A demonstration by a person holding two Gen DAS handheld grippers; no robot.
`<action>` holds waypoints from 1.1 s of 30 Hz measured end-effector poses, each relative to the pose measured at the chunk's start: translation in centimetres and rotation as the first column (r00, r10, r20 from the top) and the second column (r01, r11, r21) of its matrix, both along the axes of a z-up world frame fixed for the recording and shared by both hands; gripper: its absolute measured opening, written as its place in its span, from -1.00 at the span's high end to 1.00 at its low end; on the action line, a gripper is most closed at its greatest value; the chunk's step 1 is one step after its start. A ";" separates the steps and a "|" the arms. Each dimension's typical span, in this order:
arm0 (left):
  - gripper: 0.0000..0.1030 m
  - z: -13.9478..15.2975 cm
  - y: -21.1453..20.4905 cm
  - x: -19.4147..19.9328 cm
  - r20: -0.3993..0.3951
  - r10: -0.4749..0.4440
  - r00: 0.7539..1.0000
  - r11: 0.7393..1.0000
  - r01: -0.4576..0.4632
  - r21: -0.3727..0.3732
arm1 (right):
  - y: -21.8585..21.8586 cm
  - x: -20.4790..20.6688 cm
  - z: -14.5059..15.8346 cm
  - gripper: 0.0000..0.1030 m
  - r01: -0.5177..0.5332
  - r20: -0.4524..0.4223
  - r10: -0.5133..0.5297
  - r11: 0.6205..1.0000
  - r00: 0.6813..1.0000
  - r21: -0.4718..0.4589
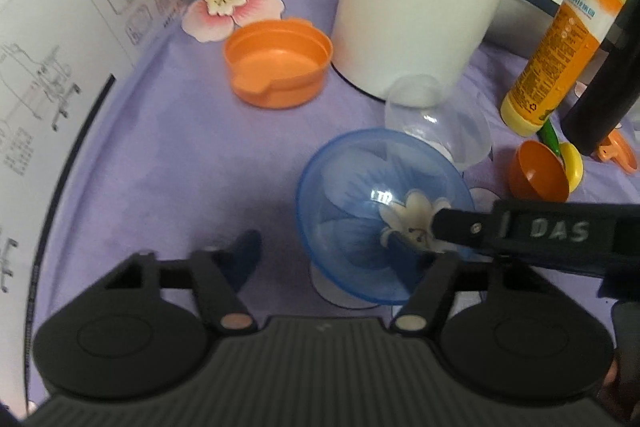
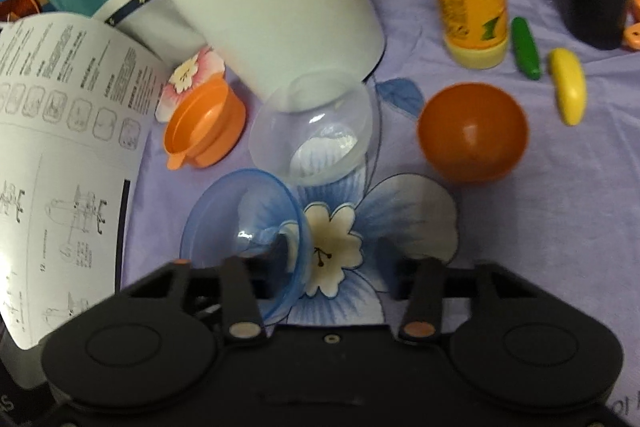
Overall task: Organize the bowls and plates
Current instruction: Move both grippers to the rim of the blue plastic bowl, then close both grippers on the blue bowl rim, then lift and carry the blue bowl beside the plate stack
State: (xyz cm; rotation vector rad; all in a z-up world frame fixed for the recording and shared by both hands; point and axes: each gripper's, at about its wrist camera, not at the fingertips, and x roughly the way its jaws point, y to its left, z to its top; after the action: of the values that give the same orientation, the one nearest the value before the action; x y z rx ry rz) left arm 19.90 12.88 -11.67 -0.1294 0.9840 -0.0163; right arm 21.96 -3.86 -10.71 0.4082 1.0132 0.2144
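From the left wrist we see the blue bowl tilted on the purple floral cloth, the left gripper partly spread around it, grasp unclear; the right gripper reaches its rim. From the right wrist, the blue bowl sits beside the clear bowl; whether those fingers clench it we cannot tell.

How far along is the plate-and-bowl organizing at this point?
Done: nothing looks stacked yet. In hand: the translucent blue plastic bowl stands tilted on its edge, with the right hand-held gripper straddling its wall, clamping unclear; the left hand-held gripper is open around it. Left: the clear plastic bowl, the round orange plastic bowl and the orange lipped plastic dish lie unstacked on the purple floral cloth.
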 end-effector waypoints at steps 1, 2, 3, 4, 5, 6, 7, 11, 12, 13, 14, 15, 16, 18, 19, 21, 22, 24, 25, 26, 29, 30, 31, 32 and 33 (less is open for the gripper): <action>0.19 -0.3 -0.1 0.1 -0.006 -0.004 1.000 1.000 0.004 -0.007 | 0.3 0.2 -0.3 0.40 -0.007 -0.003 0.007 1.000 1.000 -0.001; 0.41 -0.5 -0.2 0.2 -0.015 -0.005 1.000 1.000 0.004 -0.014 | 0.4 0.1 -0.3 0.49 -0.011 -0.001 0.011 1.000 1.000 -0.001; 0.44 -0.7 -0.2 0.2 -0.014 0.001 1.000 1.000 -0.001 -0.016 | 0.6 0.2 -0.5 0.65 -0.017 0.000 0.017 1.000 1.000 -0.006; 0.56 -0.7 -0.2 0.2 -0.009 0.004 1.000 1.000 -0.004 -0.019 | 1.0 0.3 -0.6 0.70 -0.021 -0.001 0.021 1.000 1.000 -0.008; 0.60 -0.7 -0.2 0.2 -0.013 0.006 1.000 1.000 -0.006 -0.027 | 1.2 0.4 -0.6 0.73 -0.024 -0.002 0.024 1.000 1.000 -0.009; 0.61 -0.6 -0.2 0.1 -0.016 0.010 1.000 0.999 -0.010 -0.032 | 1.4 0.4 -0.6 0.77 -0.030 -0.001 0.030 1.000 1.000 -0.006; 0.61 -0.6 -0.1 0.0 -0.018 0.012 1.000 0.999 -0.013 -0.034 | 1.6 0.4 -0.6 0.77 -0.031 -0.001 0.031 1.000 1.000 -0.007; 0.61 -0.4 -0.1 -0.6 -0.032 0.012 0.999 0.999 -0.014 -0.040 | 1.6 0.1 -0.6 0.76 -0.032 -0.016 0.032 0.999 0.999 0.002; 0.62 -0.3 -0.2 -0.9 -0.033 0.010 0.999 0.999 -0.011 -0.039 | 1.5 -0.1 -0.5 0.76 -0.030 -0.019 0.030 1.000 0.999 0.005; 0.61 -0.2 -0.3 -1.2 -0.034 0.007 0.999 0.999 -0.009 -0.037 | 1.4 -0.4 -0.5 0.76 -0.027 -0.021 0.028 1.000 0.999 0.006; 0.61 0.0 -0.4 -1.5 -0.035 0.004 0.999 0.999 -0.006 -0.036 | 1.3 -0.7 -0.4 0.76 -0.026 -0.022 0.026 1.000 0.999 0.006; 0.61 0.2 -0.6 -1.8 -0.035 0.002 0.999 0.999 -0.003 -0.036 | 1.2 -1.0 -0.2 0.76 -0.026 -0.021 0.026 1.000 0.999 0.004; 0.61 0.3 -0.8 -2.2 -0.035 0.000 0.999 0.999 -0.001 -0.036 | 1.0 -1.4 -0.1 0.76 -0.028 -0.021 0.028 1.000 0.999 0.002; 0.61 0.7 -1.0 -3.1 -0.036 -0.005 0.999 0.999 0.004 -0.044 | 0.5 -2.3 0.4 0.76 -0.036 -0.016 0.036 0.999 0.999 -0.002; 0.61 0.9 -1.1 -3.5 -0.038 -0.008 0.999 0.999 0.006 -0.049 | 0.3 -2.8 0.6 0.76 -0.039 -0.013 0.039 0.999 0.999 -0.005; 0.61 1.3 -1.5 -4.4 -0.043 -0.011 0.999 0.998 0.009 -0.056 | -0.2 -3.8 1.0 0.76 -0.039 -0.010 0.039 0.999 0.999 -0.005; 0.61 1.6 -1.7 -4.9 -0.043 -0.014 0.999 0.998 0.011 -0.058 | -0.4 -4.1 1.0 0.76 -0.036 -0.010 0.036 0.999 0.999 -0.004; 0.61 2.1 -2.2 -5.9 -0.042 -0.022 0.999 0.998 0.020 -0.057 | -0.9 -5.3 1.4 0.76 -0.032 -0.005 0.032 0.999 0.999 -0.004; 0.61 2.3 -2.4 -6.4 -0.042 -0.028 0.999 0.998 0.025 -0.059 | -1.1 -5.8 1.6 0.76 -0.030 -0.001 0.030 1.000 1.000 -0.005; 0.61 2.5 -2.7 -6.8 -0.042 -0.032 0.999 0.998 0.030 -0.062 | -1.5 -6.3 1.8 0.76 -0.027 0.000 0.027 1.000 1.000 -0.006; 0.61 3.0 -3.5 -8.3 -0.043 -0.046 0.998 0.996 0.043 -0.074 | -2.5 -8.0 2.3 0.76 -0.017 0.002 0.017 1.000 1.000 -0.004; 0.61 3.1 -3.8 -8.8 -0.043 -0.051 0.998 0.996 0.047 -0.077 | -2.9 -8.6 2.5 0.76 -0.013 0.001 0.013 1.000 1.000 -0.002; 0.61 3.3 -4.1 -9.3 -0.042 -0.055 0.998 0.996 0.052 -0.078 | -3.3 -9.3 2.7 0.76 -0.009 0.000 0.009 1.000 1.000 -0.001; 0.61 3.5 -4.4 -9.9 -0.040 -0.061 0.997 0.995 0.057 -0.079 | -3.7 -9.9 2.8 0.76 -0.007 -0.001 0.007 1.000 1.000 -0.001; 0.61 3.7 -4.7 -10.4 -0.037 -0.066 0.997 0.995 0.063 -0.079 | -4.2 -10.7 2.9 0.76 -0.006 -0.001 0.006 1.000 1.000 -0.002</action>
State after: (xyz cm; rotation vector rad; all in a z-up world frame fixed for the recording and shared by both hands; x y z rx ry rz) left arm 9.54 8.13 -7.93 -0.1698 1.0277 -0.1119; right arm 11.30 -8.09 -7.79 0.4038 1.0161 0.2188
